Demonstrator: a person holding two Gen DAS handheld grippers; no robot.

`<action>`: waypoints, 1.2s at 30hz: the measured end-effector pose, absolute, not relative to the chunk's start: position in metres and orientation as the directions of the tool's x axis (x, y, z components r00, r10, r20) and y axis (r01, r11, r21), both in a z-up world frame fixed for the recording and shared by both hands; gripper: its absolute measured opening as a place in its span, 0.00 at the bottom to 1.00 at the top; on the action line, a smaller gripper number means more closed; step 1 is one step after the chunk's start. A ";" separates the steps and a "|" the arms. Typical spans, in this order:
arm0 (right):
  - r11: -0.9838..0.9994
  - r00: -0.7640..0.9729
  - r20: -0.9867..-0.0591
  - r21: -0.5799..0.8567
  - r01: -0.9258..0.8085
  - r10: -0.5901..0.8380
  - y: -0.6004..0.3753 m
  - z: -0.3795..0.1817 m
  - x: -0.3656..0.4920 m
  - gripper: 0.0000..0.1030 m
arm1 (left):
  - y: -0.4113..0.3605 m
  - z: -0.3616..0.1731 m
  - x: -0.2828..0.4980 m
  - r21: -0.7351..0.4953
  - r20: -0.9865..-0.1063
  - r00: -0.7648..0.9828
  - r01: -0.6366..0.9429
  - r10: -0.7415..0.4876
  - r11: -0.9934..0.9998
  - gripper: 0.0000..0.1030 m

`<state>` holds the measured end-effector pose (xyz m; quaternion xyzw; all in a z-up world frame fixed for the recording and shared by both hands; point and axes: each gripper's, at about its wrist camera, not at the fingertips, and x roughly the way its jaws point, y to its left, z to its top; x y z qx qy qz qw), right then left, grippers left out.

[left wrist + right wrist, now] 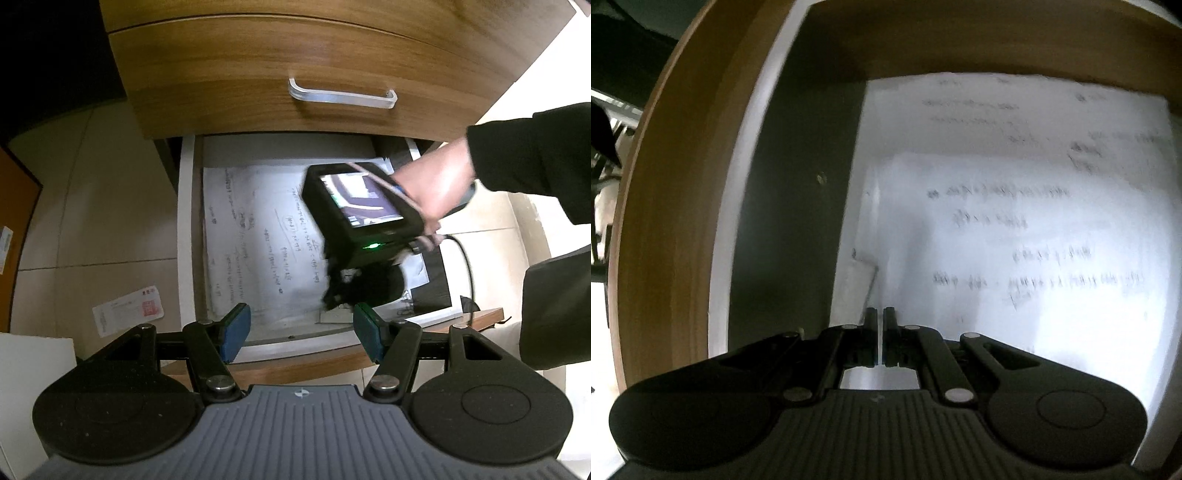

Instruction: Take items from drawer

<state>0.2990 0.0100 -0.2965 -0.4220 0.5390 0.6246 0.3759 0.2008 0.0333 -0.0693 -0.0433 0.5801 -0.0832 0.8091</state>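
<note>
Open lower drawer [186,229] of a wooden cabinet, lined with handwritten paper sheets [258,236]. Left tool [301,332] hovers over the drawer's front edge, jaws apart, nothing between the blue pads [236,328]. Right tool [881,332] is down inside the drawer over the sheets, jaws all but closed with only a thin slit, gripping nothing visible; view blurred. A person's hand [436,188] in a dark sleeve carries it. Closed upper drawer with metal handle [341,96] above. A small paper slip [127,310] lies on the tiled floor.
</note>
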 end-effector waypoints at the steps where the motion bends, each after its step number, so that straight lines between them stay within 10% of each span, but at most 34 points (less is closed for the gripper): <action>1: -0.110 -0.373 -0.927 0.368 -0.923 0.034 0.007 -0.294 0.301 0.05 | 0.033 -0.069 0.201 -0.167 -0.931 0.316 0.085 -0.185 0.982 0.62; 7: -0.088 -0.384 -0.917 0.376 -0.923 0.111 0.007 -0.286 0.293 0.25 | 0.033 -0.063 0.202 -0.174 -0.923 0.333 0.082 -0.192 0.981 0.62; 22: -0.516 -0.434 -0.870 0.267 -0.814 0.235 0.014 -0.292 0.275 0.26 | 0.036 -0.069 0.202 -0.162 -0.931 0.321 0.064 -0.174 0.985 0.62; 36: -0.863 -0.456 -0.887 0.173 -0.474 0.073 0.025 -0.268 0.264 0.26 | 0.044 -0.072 0.202 -0.170 -0.933 0.316 0.041 -0.174 0.985 0.62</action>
